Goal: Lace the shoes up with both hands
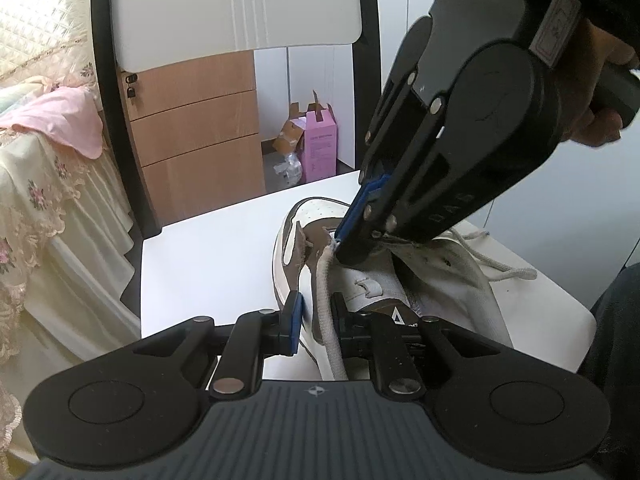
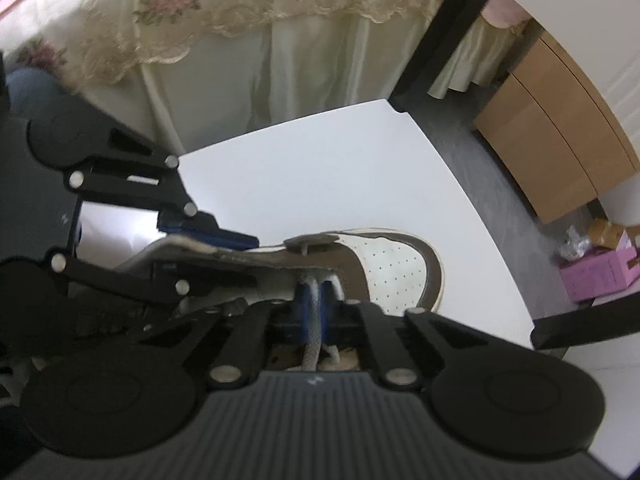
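Note:
A white and brown sneaker (image 1: 384,286) (image 2: 394,266) lies on a white chair seat (image 1: 208,264), toe pointing away. My left gripper (image 1: 318,320) (image 2: 234,256) is shut on the shoe's beige-edged eyelet flap (image 1: 325,280), which runs between its blue pads. My right gripper (image 2: 316,300) comes down from the upper right in the left wrist view, its tip (image 1: 348,246) at the front of the lacing opening. Its blue pads are shut on a pale lace (image 2: 314,320). A loose lace end (image 1: 508,272) trails off the shoe to the right.
The chair's white backrest (image 1: 240,0) and black frame stand behind the seat. A bed with a floral lace cover (image 1: 40,200) is at the left. A wooden drawer unit (image 1: 192,140) and a pink box (image 1: 320,144) are on the floor behind. A hand (image 1: 600,80) holds the right gripper.

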`<state>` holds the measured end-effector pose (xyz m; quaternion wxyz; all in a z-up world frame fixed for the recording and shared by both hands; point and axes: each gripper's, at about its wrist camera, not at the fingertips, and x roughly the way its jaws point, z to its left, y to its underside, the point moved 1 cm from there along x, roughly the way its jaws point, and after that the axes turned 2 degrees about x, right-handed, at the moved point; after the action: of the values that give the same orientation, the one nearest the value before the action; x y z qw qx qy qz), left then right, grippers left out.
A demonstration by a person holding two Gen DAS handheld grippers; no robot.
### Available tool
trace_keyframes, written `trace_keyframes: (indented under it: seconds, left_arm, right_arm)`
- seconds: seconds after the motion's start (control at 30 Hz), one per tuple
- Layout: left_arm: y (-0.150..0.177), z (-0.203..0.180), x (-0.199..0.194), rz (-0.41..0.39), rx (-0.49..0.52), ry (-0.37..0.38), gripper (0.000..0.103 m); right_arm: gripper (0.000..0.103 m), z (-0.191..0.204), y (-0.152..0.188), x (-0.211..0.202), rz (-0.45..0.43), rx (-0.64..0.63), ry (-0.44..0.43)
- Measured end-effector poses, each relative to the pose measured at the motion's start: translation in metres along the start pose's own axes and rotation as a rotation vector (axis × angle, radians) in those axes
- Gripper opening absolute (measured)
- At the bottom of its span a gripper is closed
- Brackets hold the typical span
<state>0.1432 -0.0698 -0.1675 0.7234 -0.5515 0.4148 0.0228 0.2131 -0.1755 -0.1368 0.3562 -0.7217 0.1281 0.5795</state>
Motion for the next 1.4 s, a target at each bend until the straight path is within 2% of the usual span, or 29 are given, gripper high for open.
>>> trace_keyframes:
  seconds: [0.1,0.27,0.47,0.53,0.57,0.6,0.73,0.87,1.17,1.3,1.4]
  left_arm:
    - [0.0,0.003,0.0,0.004,-0.021,0.013,0.016]
    - [0.0,0.002,0.0,0.006,-0.013,0.001,0.016]
    - [0.0,0.003,0.001,0.006,-0.008,0.001,0.016]
    - [0.0,0.003,0.001,0.006,-0.009,0.002,0.016]
    - [0.0,0.004,0.001,0.006,-0.01,0.003,0.016]
    - [0.0,0.004,0.002,0.005,-0.011,0.004,0.016]
    - [0.0,0.005,0.002,0.004,-0.014,0.006,0.016]
    - [0.0,0.004,0.002,0.005,-0.016,0.006,0.016]
    - [0.0,0.004,0.003,0.006,-0.027,0.013,0.017]
    - [0.0,0.005,0.004,0.006,-0.032,0.018,0.017]
    - [0.0,0.005,0.004,0.004,-0.035,0.023,0.017]
  right_arm:
    - [0.004,0.0,0.002,0.001,-0.03,0.056,-0.013]
    - [0.005,0.003,0.008,-0.008,-0.133,0.118,-0.01]
    - [0.007,-0.006,0.011,-0.02,-0.127,0.129,-0.019]
    - [0.016,-0.012,0.008,-0.026,-0.137,0.141,-0.017]
    - [0.027,-0.015,0.006,-0.029,-0.147,0.15,-0.021]
    - [0.028,-0.016,0.004,-0.03,-0.156,0.155,-0.028]
    - [0.025,-0.015,-0.006,-0.028,-0.148,0.113,-0.032]
    - [0.018,-0.015,-0.013,-0.019,-0.115,0.093,-0.046]
    - [0.017,-0.005,-0.021,-0.001,-0.065,0.046,-0.063]
    - [0.008,-0.003,-0.024,0.003,-0.056,0.079,-0.069]
    - [0.002,-0.005,-0.022,-0.001,-0.087,0.118,-0.05]
